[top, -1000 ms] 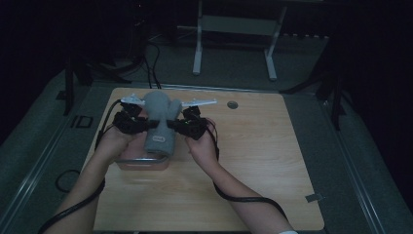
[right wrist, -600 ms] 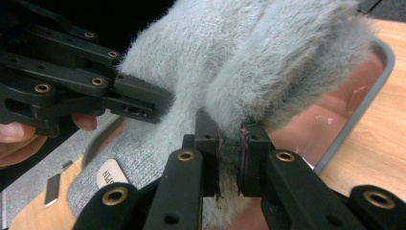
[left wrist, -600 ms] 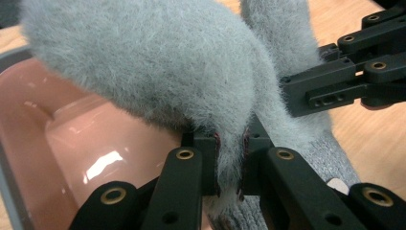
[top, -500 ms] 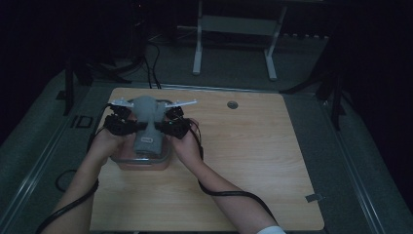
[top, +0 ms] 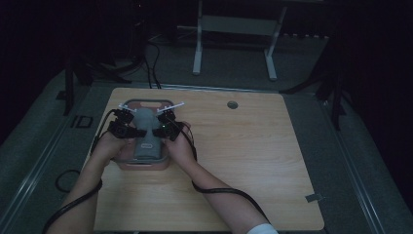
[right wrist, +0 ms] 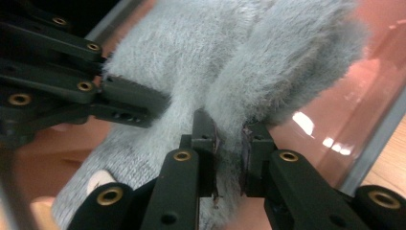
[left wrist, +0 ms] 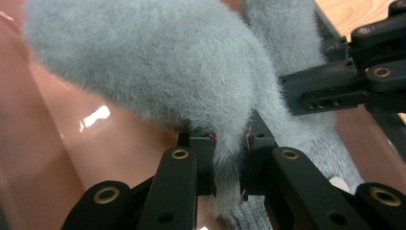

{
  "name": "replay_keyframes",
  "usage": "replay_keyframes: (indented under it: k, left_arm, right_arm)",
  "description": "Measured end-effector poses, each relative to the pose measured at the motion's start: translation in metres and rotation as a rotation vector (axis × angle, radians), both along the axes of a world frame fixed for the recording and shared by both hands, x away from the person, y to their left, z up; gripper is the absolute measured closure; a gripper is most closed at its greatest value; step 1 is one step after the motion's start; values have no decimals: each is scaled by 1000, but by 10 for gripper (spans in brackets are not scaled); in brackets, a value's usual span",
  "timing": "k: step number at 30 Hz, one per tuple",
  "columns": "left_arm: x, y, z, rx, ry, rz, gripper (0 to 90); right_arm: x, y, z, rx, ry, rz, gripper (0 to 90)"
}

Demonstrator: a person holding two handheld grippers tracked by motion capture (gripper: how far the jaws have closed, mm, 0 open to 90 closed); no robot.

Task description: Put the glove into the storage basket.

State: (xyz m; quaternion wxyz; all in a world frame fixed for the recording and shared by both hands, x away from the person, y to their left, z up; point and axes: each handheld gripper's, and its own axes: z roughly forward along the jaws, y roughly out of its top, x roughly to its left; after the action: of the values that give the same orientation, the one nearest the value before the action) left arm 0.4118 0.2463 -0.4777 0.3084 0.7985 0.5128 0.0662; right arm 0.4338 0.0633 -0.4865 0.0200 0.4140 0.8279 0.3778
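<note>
At left of frame, over pink tray (top: 127,163): left gripper (left wrist: 229,160) and right gripper (right wrist: 229,158) clamped on grey sock (top: 145,139).

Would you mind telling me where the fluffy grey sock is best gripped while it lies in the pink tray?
Pinch the fluffy grey sock at its two long side edges, one tongs from each side, as the left tongs and right tongs do now; it lies lengthwise in the pink tray, and the soft pile bunches easily.

Both arms reach forward, the left gripper (top: 127,123) and right gripper (top: 164,125) pinched tight, side by side.
</note>
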Motion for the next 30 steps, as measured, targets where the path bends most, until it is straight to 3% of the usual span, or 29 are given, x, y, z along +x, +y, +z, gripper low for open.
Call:
replay_keyframes:
  k: [6,12,14,16,19,23,25,30]
  left_arm:
    - [6,-2,-11,12,49,-6,785]
    - [11,-3,-14,28,75,12,694]
    - [11,-3,-13,33,65,16,647]
    - [10,-3,-13,37,54,21,603]
    - [9,-4,-11,20,48,17,575]
    - [6,-6,-5,25,29,25,535]
    - [4,-5,-2,25,17,35,484]
    - [-1,2,5,36,-20,67,453]
  right_arm:
    - [8,3,-8,-64,67,-4,731]
    - [6,9,-5,-102,46,22,573]
    - [5,10,-1,-109,31,30,499]
    - [3,8,5,-123,-8,26,484]
    - [2,1,20,-76,-44,24,443]
    - [1,-8,34,-59,-69,38,394]
    - [1,-13,38,-49,-60,49,362]
    - [1,-26,41,-41,-60,54,300]
